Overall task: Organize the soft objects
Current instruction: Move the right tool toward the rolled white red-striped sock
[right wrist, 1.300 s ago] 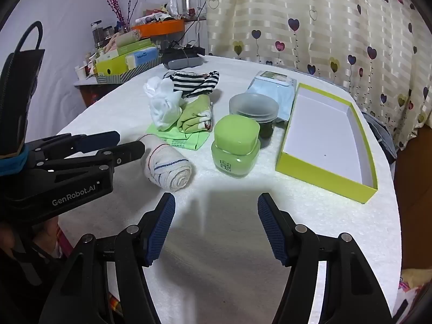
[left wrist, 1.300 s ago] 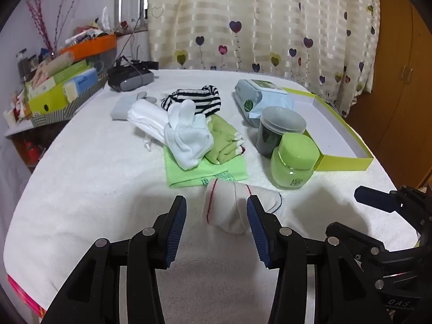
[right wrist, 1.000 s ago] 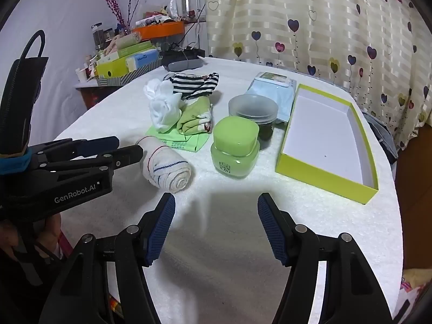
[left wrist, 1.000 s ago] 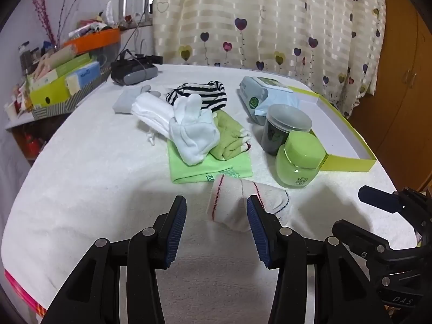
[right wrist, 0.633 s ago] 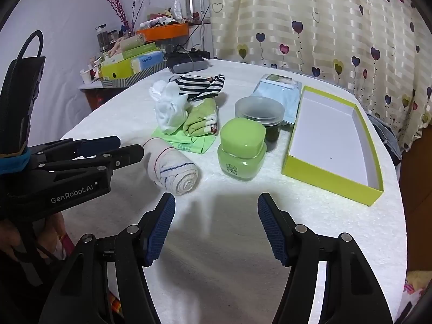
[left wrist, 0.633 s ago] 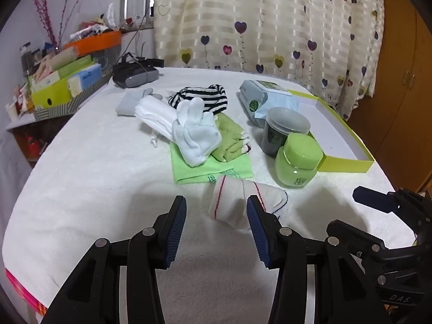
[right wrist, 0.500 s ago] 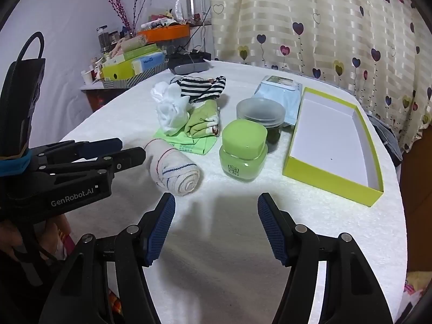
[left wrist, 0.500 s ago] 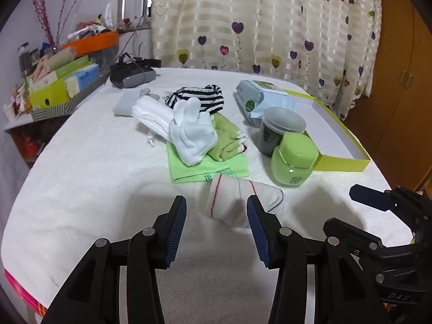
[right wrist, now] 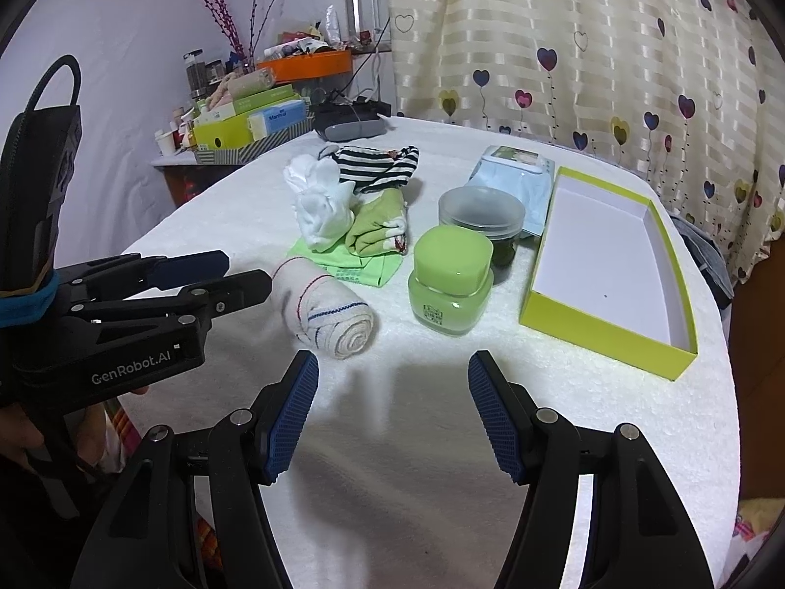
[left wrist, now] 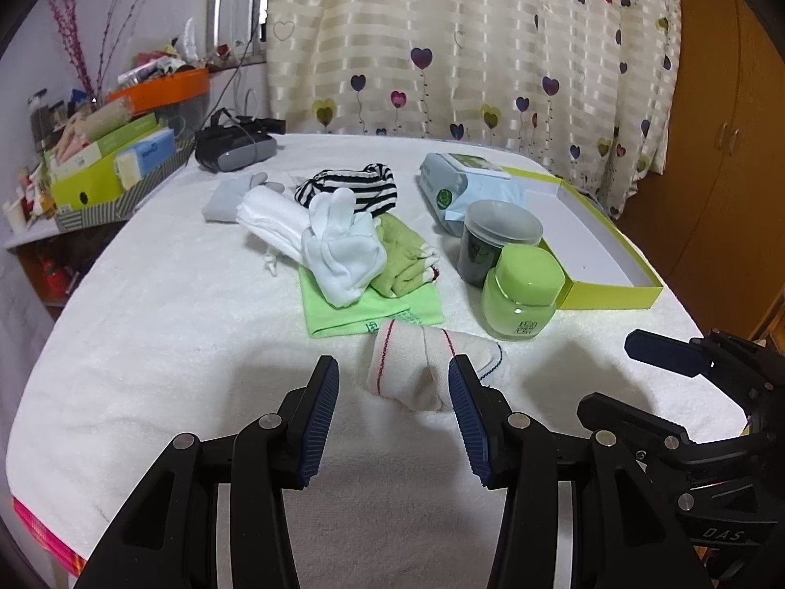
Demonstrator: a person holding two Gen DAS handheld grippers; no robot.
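Two grippers angle down over the white-covered table (right wrist: 441, 441): left gripper (left wrist: 394, 410) and right gripper (right wrist: 392, 417), jaws apart, empty. One rolled sock (left wrist: 422, 368) lies at twelve o'clock off the left; beyond, two jars (right wrist: 450, 280), one yellow-green box (right wrist: 608, 265).

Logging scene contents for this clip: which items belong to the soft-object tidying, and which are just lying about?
Job: rolled sock, white gloves, striped cloth, green socks, green cloth, yellow-green box.
Bystanders: green jar, dark jar, wipes pack, headset.
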